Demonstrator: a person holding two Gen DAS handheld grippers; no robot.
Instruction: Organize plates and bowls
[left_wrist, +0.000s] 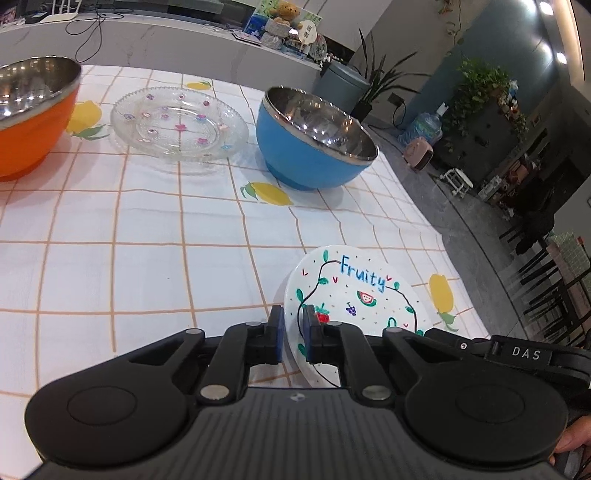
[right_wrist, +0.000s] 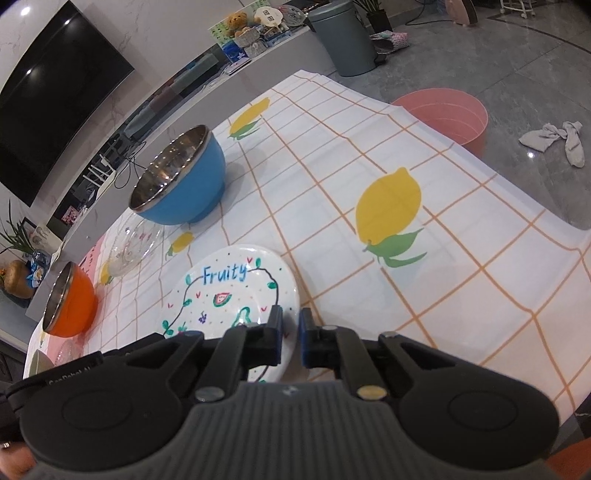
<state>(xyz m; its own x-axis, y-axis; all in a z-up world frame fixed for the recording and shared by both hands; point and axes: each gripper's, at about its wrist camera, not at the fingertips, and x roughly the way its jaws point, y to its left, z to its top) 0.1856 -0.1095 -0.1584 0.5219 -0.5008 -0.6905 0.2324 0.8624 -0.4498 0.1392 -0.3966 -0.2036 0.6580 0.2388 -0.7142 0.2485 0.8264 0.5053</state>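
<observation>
A white plate (left_wrist: 364, 295) (right_wrist: 225, 291) painted with "Fruity" and small fruits lies near the table's front edge. My left gripper (left_wrist: 293, 328) is shut on its left rim, one pad above the rim and one below. My right gripper (right_wrist: 291, 330) is shut on the opposite rim in the same way. Farther back stand a blue bowl (left_wrist: 314, 147) (right_wrist: 181, 181) with a steel inside, a clear glass plate (left_wrist: 179, 125) (right_wrist: 131, 245) with small flowers, and an orange steel-lined bowl (left_wrist: 33, 114) (right_wrist: 72, 306).
The tablecloth (left_wrist: 147, 229) has an orange grid and lemons. A pink bucket (right_wrist: 445, 114) stands on the floor past the table's far edge, and a grey bin (right_wrist: 341, 37) stands behind it. More dishes (right_wrist: 55, 356) sit at the table's left end.
</observation>
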